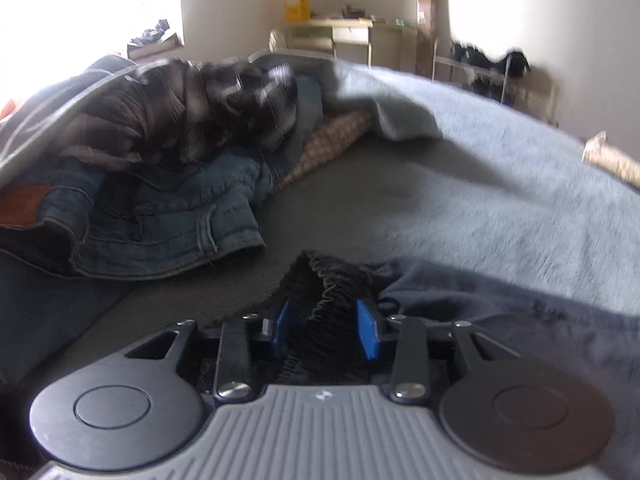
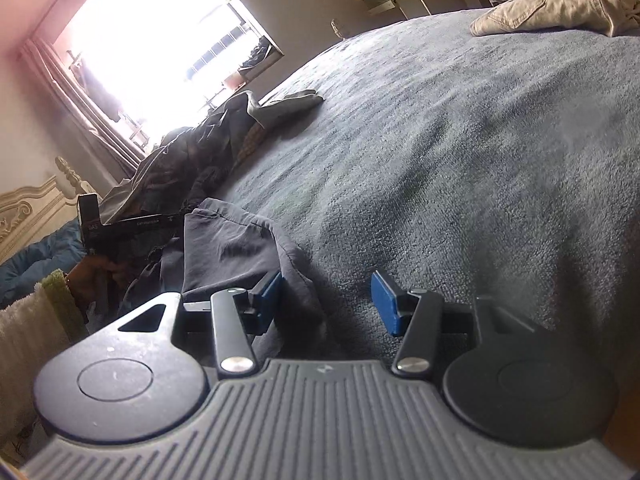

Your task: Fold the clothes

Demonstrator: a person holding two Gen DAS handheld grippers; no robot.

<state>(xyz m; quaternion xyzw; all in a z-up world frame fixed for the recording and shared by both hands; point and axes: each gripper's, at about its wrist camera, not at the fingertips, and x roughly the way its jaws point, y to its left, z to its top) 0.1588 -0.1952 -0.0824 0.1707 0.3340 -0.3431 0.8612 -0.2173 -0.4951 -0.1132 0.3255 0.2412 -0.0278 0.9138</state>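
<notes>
Shorts (image 1: 460, 300) lie on the gray blanket (image 1: 500, 208), dark and soft, right in front of both claws. They are the thing to go by here.

At the shorts' stretchy black waistband (image 1: 328, 312) sits the left gripper (image 1: 327, 330). The bunched band fills the gap between its two blue pads (image 1: 367, 330), and the narrow jaws look clenched on it (the band stands up in a little peak between them).

At the other end of the shorts (image 2: 240, 256) is the right gripper (image 2: 328, 304). Its jaws stand wide apart. One blue pad (image 2: 272, 292) touches the edge of the cloth, and the other blue pad (image 2: 386, 300) sits over bare blanket (image 2: 460, 160), so this claw has hold of nothing.

Past the shorts, on the window side, is a heap of clothes. Blue jeans (image 1: 168, 224) lie closest to the shorts, with a dark checked shirt (image 1: 192, 120) on top of them and a tan patterned cloth (image 1: 324, 148) poking out beside them.

Far across the blanket from the shorts lies a pale tan garment (image 2: 560, 4), well apart from everything else.

Behind the shorts, a hand (image 2: 96, 276) shows by a fuzzy sleeve (image 2: 36, 320), next to the left claw's black frame. A bright window (image 2: 160, 40) is beyond the heap.
</notes>
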